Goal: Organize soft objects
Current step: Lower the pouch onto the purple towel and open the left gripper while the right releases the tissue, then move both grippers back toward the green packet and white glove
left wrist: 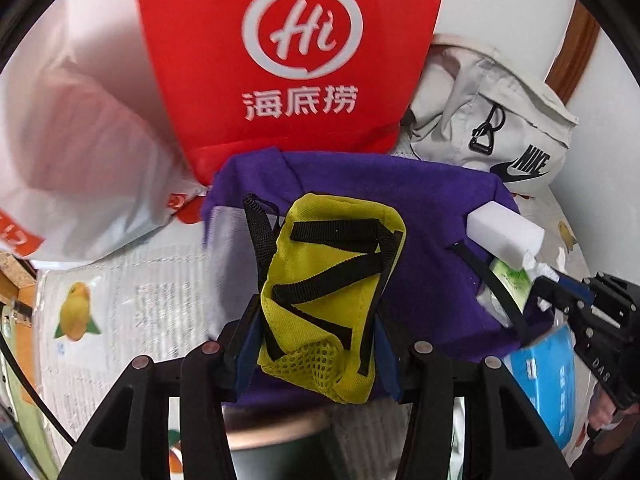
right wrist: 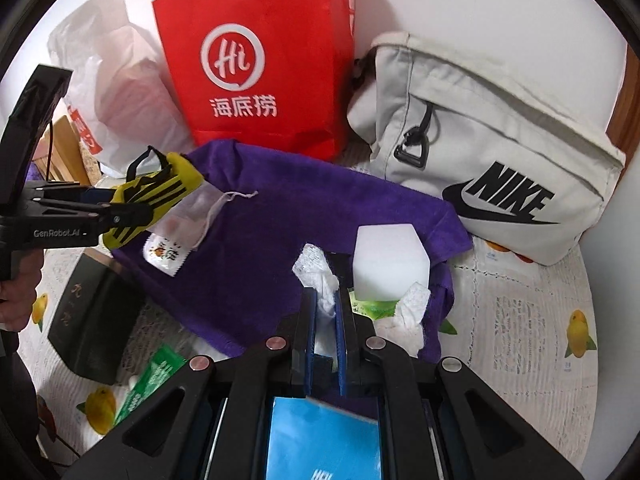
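White tablecloth printed with yellow fruit [right wrist: 532, 308] covers the surface, and on it lies the spread purple cloth [right wrist: 280, 236]. Over that cloth the left gripper [left wrist: 318, 320] pinches a yellow mesh pouch with black straps [left wrist: 332, 292], jaws closed to the pouch's width, lifted clear of the fabric. The right gripper [right wrist: 326, 312] is nearly closed on a crumpled white tissue [right wrist: 320, 280], whose lower end is hidden between the blue pads. Just beside it stands a white foam block [right wrist: 390, 260], touching a green packet [right wrist: 368, 308] (mostly covered, print unreadable). Behind stand a red paper bag with a white "Hi" logo [right wrist: 260, 60], a pale grey Nike bag [right wrist: 492, 152] and a blurred white plastic bag [right wrist: 116, 80], cut off in the left wrist view.
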A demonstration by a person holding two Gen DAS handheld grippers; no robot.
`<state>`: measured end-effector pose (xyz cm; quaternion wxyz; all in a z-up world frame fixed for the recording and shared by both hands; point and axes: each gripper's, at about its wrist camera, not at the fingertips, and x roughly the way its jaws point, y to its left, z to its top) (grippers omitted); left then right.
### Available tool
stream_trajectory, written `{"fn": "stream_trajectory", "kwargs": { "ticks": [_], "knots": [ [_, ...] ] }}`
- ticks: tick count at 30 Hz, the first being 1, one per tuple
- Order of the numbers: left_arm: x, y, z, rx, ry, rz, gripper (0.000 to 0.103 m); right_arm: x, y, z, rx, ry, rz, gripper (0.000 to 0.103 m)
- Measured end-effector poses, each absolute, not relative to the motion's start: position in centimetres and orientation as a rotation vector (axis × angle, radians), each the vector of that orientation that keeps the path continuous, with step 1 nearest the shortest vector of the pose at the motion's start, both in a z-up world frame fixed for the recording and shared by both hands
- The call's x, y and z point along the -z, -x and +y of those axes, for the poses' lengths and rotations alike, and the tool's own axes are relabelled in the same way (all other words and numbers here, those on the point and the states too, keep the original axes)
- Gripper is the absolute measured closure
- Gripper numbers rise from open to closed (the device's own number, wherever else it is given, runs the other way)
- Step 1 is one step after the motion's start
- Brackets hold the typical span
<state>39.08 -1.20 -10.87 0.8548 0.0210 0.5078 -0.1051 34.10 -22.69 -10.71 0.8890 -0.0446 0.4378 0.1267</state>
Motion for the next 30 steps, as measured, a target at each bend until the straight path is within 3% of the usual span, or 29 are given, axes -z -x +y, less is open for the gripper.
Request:
{"fn": "stream_trajectory", "kwargs": {
  "ticks": [12, 14, 16, 18, 30],
  "knots": [
    [14.3, -42.1, -3.5, 0.226, -0.058, 1.137, 0.046, 13.1, -36.8, -22.4, -0.289, 0.091, 0.984, 0.093],
    [14.5, -42.3, -3.5, 0.228, -0.044, 1.152, 0.041, 13.1, -36.9, -22.5, -0.285, 0.088, 0.984, 0.083],
    [14.6, -42.5, -3.7, 0.228, -0.041, 1.160, 0.032, 13.2, -36.9, -22.5, -0.290, 0.083, 0.985, 0.061],
    [14.4, -42.3, -3.8, 0.215, -0.036, 1.151, 0.022, 13.3, -36.9, -22.5, -0.297, 0.082, 0.983, 0.052],
    [8.6, -37.4, -3.6, 0.178, -0.097, 0.997, 0.022, 10.4, -34.4, -22.4, -0.288, 0.072, 0.929, 0.049]
  ]
}}
